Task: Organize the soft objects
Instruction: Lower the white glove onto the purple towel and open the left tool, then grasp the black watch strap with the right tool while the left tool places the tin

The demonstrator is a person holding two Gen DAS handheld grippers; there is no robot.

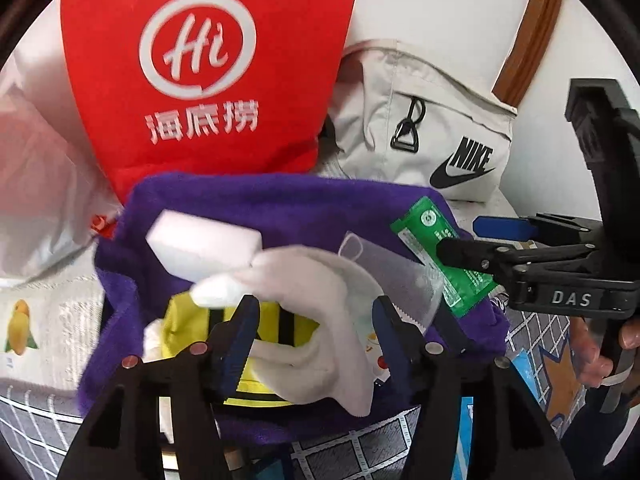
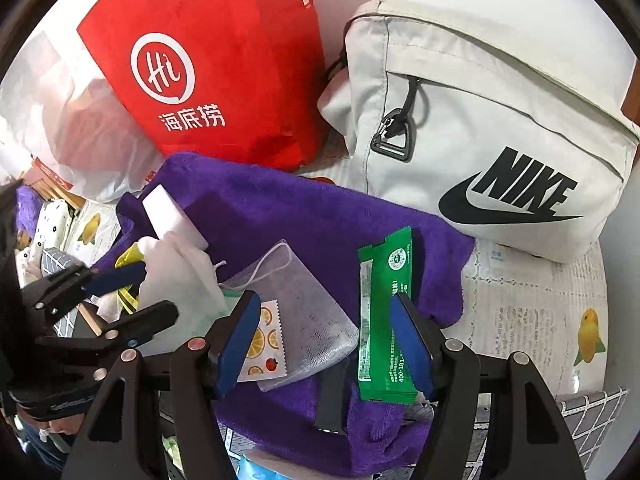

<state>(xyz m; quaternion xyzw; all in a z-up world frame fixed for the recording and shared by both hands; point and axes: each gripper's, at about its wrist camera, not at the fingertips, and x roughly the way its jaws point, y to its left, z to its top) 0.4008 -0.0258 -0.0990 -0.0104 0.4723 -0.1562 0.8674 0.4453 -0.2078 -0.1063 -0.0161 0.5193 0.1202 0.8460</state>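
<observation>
A purple towel (image 1: 280, 208) (image 2: 304, 216) lies spread out, with a white sponge block (image 1: 204, 240) (image 2: 172, 216), a white sock (image 1: 316, 312) (image 2: 176, 292), a yellow striped item (image 1: 188, 320), a mesh drawstring pouch (image 2: 308, 312) (image 1: 396, 276) and a green sachet (image 2: 386, 312) (image 1: 440, 256) on it. My left gripper (image 1: 314, 336) (image 2: 148, 292) is open, its jaws on either side of the white sock. My right gripper (image 2: 324, 344) (image 1: 456, 236) is open over the pouch and the green sachet.
A red "Hi" bag (image 1: 208, 68) (image 2: 208, 64) and a beige Nike bag (image 2: 492, 128) (image 1: 432, 120) stand behind the towel. A white plastic bag (image 1: 36, 184) (image 2: 60, 120) is at the left. A lemon-print cloth (image 2: 560, 312) covers the surface.
</observation>
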